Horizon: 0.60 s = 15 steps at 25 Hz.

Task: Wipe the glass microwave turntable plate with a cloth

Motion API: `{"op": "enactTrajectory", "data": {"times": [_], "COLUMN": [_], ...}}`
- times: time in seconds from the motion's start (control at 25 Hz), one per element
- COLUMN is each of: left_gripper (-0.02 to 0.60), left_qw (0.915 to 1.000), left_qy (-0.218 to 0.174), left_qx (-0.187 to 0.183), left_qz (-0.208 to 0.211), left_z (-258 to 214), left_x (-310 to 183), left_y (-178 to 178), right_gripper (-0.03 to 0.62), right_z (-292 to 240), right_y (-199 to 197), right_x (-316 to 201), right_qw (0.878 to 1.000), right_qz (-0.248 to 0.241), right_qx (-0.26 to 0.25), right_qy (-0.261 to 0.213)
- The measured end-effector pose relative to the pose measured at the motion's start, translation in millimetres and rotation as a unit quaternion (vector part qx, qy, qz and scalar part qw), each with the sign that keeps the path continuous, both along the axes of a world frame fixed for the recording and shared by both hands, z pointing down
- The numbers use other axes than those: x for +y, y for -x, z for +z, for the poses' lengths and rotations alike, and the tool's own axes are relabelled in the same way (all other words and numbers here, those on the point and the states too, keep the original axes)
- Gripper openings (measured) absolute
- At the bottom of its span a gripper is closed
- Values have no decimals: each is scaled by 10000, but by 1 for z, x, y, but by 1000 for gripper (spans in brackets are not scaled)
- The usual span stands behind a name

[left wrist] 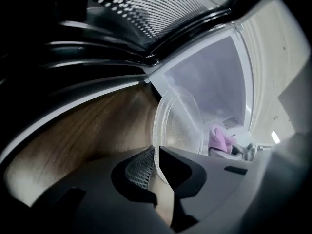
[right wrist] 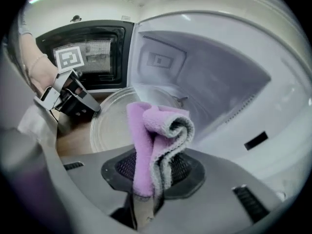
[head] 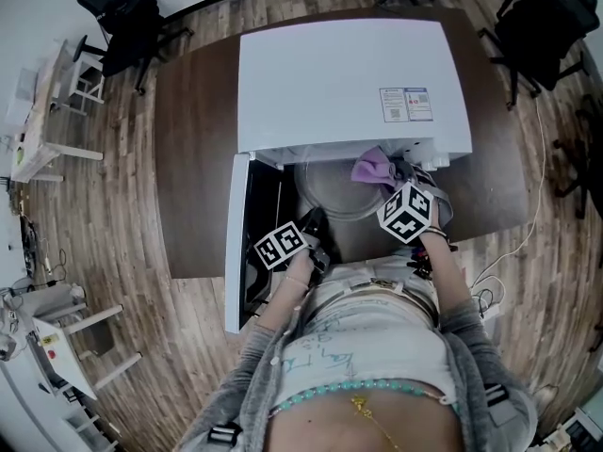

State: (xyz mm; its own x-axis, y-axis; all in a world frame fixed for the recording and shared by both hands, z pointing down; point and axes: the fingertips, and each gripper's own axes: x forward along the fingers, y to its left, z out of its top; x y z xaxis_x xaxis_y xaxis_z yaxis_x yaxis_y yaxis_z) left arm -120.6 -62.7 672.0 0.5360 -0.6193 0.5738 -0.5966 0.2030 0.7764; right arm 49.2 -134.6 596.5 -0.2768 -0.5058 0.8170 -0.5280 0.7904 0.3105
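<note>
The clear glass turntable plate [head: 332, 194] sticks half out of the open white microwave [head: 339, 83]. My left gripper [head: 316, 224] is shut on the plate's near left rim; in the left gripper view the rim [left wrist: 178, 123] runs edge-on between the pads [left wrist: 141, 167]. Over the plate's right side, my right gripper [head: 394, 175] is shut on a folded purple cloth [head: 374, 168]. In the right gripper view the cloth [right wrist: 156, 135] stands up from the jaws, with the plate [right wrist: 114, 121] and the left gripper [right wrist: 73, 99] behind it.
The microwave door [head: 236, 243] hangs open to the left, and its dark perforated window [left wrist: 122, 13] is close to my left gripper. The white cavity [right wrist: 204, 67] lies behind the plate. The microwave stands on a dark wooden table [head: 193, 158]. Office chairs [head: 127, 17] stand beyond.
</note>
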Motion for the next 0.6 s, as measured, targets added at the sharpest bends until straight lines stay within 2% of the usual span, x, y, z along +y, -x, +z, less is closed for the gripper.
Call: {"op": "enactTrajectory", "data": {"times": [0.08,0.24,0.6], "left_gripper": [40,37,32], "left_qw": [9999,9999,9985], "left_qy": [23,17,45], "left_qx": [148,121,380], "left_qz": [-60,-47,-392], "left_z": [0,0,-3], "left_x": [1,0,4], "left_y": [0,0,2], "right_gripper": [115,115,115], "right_z": [-6,-6,-9], "right_y": [-11,-28,-43], "right_x": [3,8,10], "right_qw": [9999,9991,9991], "right_qz": [125,380,411], "right_qx": [-45,-160,-131], "right_qy": [-28,26,-36]}}
